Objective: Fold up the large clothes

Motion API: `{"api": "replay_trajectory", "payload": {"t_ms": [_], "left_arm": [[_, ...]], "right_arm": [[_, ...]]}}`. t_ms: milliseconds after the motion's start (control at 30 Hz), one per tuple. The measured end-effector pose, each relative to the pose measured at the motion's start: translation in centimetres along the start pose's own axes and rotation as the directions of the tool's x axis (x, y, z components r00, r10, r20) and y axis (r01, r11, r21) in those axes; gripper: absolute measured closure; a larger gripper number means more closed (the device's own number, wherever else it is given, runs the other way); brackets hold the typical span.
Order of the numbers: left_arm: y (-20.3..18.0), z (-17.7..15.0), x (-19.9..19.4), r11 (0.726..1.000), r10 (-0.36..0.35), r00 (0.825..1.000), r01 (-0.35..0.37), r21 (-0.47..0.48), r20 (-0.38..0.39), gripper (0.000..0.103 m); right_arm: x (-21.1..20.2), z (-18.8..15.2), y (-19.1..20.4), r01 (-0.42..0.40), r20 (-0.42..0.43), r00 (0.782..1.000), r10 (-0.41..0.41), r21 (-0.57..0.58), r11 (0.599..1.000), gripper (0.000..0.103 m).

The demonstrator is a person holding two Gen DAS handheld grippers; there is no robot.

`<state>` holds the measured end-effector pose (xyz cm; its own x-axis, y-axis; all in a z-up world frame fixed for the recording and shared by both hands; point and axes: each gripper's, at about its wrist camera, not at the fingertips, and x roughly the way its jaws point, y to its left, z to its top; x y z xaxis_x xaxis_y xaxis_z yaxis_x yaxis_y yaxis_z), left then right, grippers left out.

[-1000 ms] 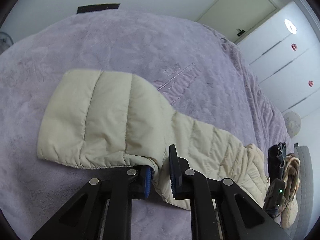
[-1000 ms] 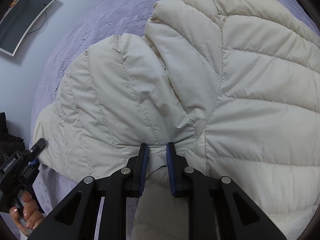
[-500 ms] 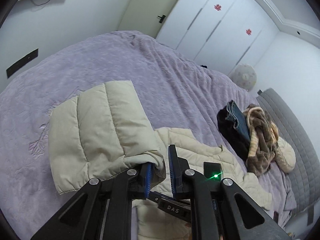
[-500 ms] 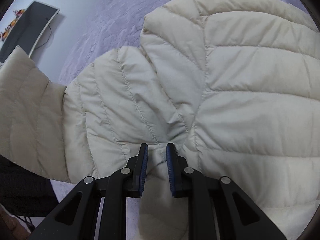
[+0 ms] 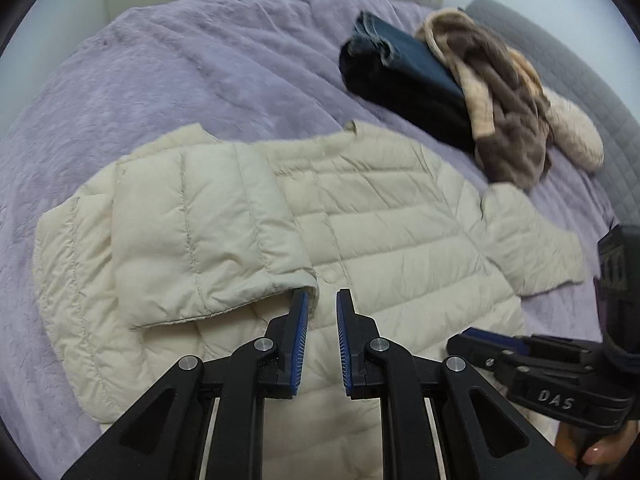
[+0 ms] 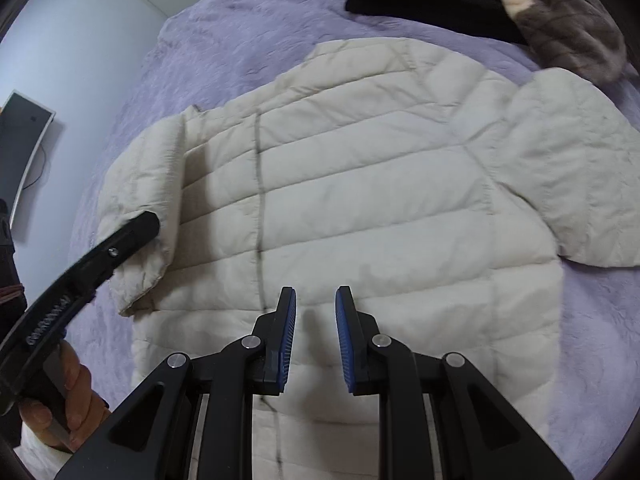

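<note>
A cream quilted puffer jacket (image 5: pixel 380 220) lies flat on the purple bedspread (image 5: pixel 160 80). Its left sleeve (image 5: pixel 200 232) is folded over the body, cuff just in front of my left gripper (image 5: pixel 322 304), which is open and empty. The other sleeve (image 5: pixel 532 248) sticks out to the right. In the right wrist view the jacket (image 6: pixel 360 200) fills the middle and my right gripper (image 6: pixel 316 300) is open and empty above its lower half. The left gripper's finger (image 6: pixel 132 232) rests at the folded sleeve (image 6: pixel 152 208).
A pile of dark, denim and brown clothes (image 5: pixel 440 80) lies at the far right of the bed, next to a grey headboard (image 5: pixel 580 80). The right gripper's body (image 5: pixel 560 376) shows at the lower right. A monitor (image 6: pixel 24 148) hangs on the left wall.
Both grippers have opened and let go of the jacket. The left sleeve, lifted before, now lies folded across the jacket's body. Both grippers have pulled back.
</note>
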<state>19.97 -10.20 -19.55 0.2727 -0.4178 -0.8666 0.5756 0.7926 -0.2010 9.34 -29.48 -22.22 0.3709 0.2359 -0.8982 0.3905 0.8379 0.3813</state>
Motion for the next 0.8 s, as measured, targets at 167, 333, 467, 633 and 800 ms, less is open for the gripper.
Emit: {"api": "replay_trajectory", "payload": {"t_ms": [167, 333, 467, 633, 800], "left_arm": [[-3.6, -1.2, 3.4, 0.991, 0.064, 0.994, -0.052, 0.119, -0.092, 0.086], [-4.7, -2.2, 3.0, 0.983, 0.084, 0.991, -0.065, 0.173, -0.103, 0.086], [-4.1, -2.3, 0.7, 0.986, 0.055, 0.996, -0.042, 0.163, -0.076, 0.086], [-2.1, -2.5, -2.1, 0.990, 0.072, 0.997, -0.071, 0.118, -0.012, 0.015], [1.3, -2.9, -4.7, 0.994, 0.092, 0.995, -0.093, 0.049, 0.031, 0.014]], "right_arm": [[0.7, -0.3, -2.9, 0.003, -0.009, 1.000, -0.002, 0.068, 0.998, 0.080], [1.7, -1.0, -4.1, -0.027, -0.017, 0.999, 0.029, 0.104, 0.994, 0.080], [1.8, -0.7, -3.6, -0.030, -0.022, 0.999, 0.033, 0.091, 0.995, 0.075], [-0.9, -1.5, -1.9, 0.001, 0.016, 1.000, -0.001, -0.029, 1.000, 0.048], [-0.2, 0.0, 3.5, 0.015, 0.040, 0.999, -0.007, -0.190, 0.982, 0.043]]}}
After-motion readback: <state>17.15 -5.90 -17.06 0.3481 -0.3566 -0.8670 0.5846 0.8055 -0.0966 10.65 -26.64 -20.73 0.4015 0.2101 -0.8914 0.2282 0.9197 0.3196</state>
